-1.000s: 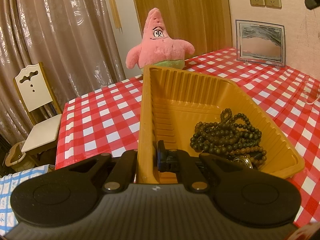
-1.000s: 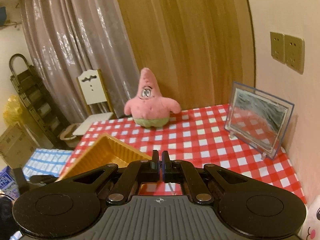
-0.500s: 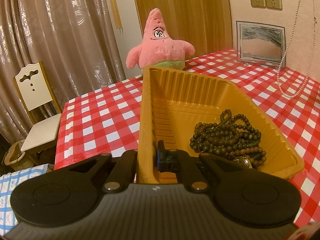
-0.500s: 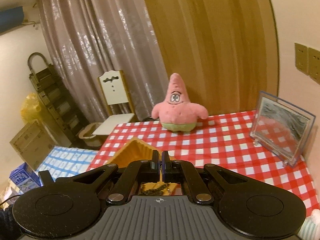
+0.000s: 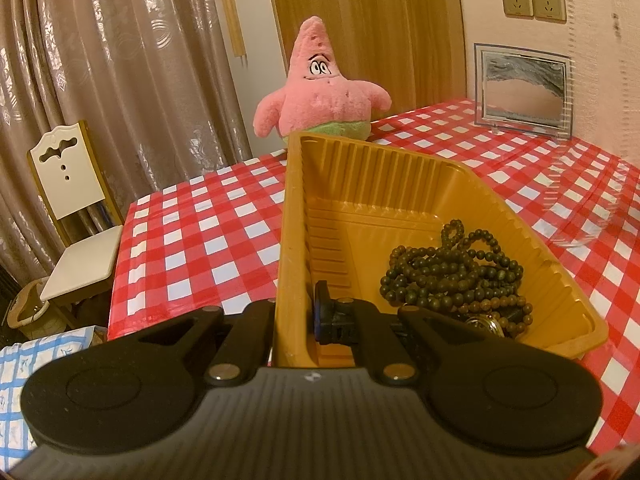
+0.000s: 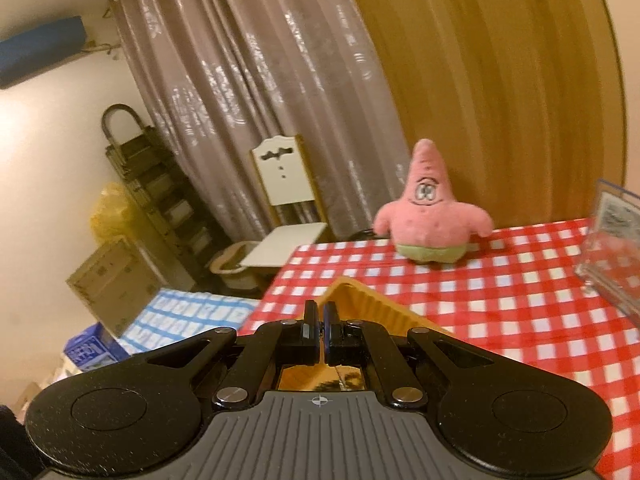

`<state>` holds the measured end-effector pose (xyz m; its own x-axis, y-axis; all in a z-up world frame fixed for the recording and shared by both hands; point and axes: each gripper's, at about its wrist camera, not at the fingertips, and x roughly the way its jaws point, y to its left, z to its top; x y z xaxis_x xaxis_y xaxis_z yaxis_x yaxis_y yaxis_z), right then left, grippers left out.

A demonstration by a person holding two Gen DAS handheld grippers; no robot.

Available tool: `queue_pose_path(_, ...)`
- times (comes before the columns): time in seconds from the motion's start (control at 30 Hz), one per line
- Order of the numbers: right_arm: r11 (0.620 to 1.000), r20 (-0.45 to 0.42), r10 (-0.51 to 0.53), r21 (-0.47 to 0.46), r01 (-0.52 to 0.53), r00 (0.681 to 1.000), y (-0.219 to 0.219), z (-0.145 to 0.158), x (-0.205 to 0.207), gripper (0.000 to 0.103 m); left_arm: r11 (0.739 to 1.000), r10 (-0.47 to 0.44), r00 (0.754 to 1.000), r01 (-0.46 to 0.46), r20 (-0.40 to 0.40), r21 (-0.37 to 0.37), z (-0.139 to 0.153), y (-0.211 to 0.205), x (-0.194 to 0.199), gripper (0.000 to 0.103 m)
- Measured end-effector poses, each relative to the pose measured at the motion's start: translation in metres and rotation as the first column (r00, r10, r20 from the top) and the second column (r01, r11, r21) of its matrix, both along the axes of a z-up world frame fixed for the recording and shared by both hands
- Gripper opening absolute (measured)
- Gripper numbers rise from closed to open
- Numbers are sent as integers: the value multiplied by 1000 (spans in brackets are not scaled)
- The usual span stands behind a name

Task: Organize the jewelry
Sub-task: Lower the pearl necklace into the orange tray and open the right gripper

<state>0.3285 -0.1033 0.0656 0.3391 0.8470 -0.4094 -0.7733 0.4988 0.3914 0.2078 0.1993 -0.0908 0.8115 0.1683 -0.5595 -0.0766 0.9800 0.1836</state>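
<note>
Two claws are in play. Left claw point(image 5: 294, 316) is pinched on the near left wall of the yellow tray point(image 5: 292, 208), one finger outside and one inside, steadying it on the checked tabletop point(image 5: 200, 240). Right claw point(image 6: 320, 330) has its fingers pressed together above the tray point(image 6: 360, 300); what it pinches cannot be made out from its own view. In the left view a faint, blurred pale bead strand point(image 5: 568, 120) hangs at the far right, beyond the tray's right rim; by judgement this is what the right claw carries.

Inside the tray, a heap of dark bead necklaces point(image 5: 452, 276) lies at the near right, with a small metal piece point(image 5: 486, 324) beside it. The far half of the tray floor is bare.

Recommended handling: keep the left grip firm so the light tray does not slide or tip. Bring the hanging strand fully over the rim before lowering. Lower it onto the bare far floor, letting it coil from the bottom up, clear of the dark heap to avoid tangling. Release only once most of the strand rests inside.
</note>
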Motion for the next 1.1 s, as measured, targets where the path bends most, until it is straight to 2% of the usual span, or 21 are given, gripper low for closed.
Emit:
queue_pose_path(0.17, 1000, -19, 22, 11, -21, 1000, 27, -8, 8, 2, 1000, 0, 1000, 0, 3, -1, 0, 0, 0, 3)
queue_pose_path(0.4, 1000, -28, -7, -26, 6, 1000, 61, -29, 32, 2, 1000, 1, 1000, -1, 4, -5, 0, 0, 1, 3)
queue_pose_path(0.5, 999, -6, -22, -46, 22, 1000, 73, -40, 42, 2, 1000, 1, 1000, -1, 3, -5, -1, 0, 1, 3)
queue_pose_path(0.7, 1000, 32, -24, 12, 24, 999, 82, -52, 45, 2, 1000, 0, 1000, 0, 4, -10, -2, 1, 1, 3)
queue_pose_path(0.77, 1000, -6, -14, 21, 14, 1000, 85, -65, 43, 2, 1000, -1, 1000, 1, 4, -9, -2, 1, 0, 3)
queue_pose_path(0.9, 1000, -119, 5, -21, -8, 993, 93, -105, 35, 2, 1000, -1, 1000, 1, 5, -10, -2, 1, 0, 3)
queue_pose_path(1.1, 996, -281, -27, -90, 2, 959, 93, -162, 28, 2, 1000, -1, 1000, 1, 5, -10, -2, 1, 1, 3)
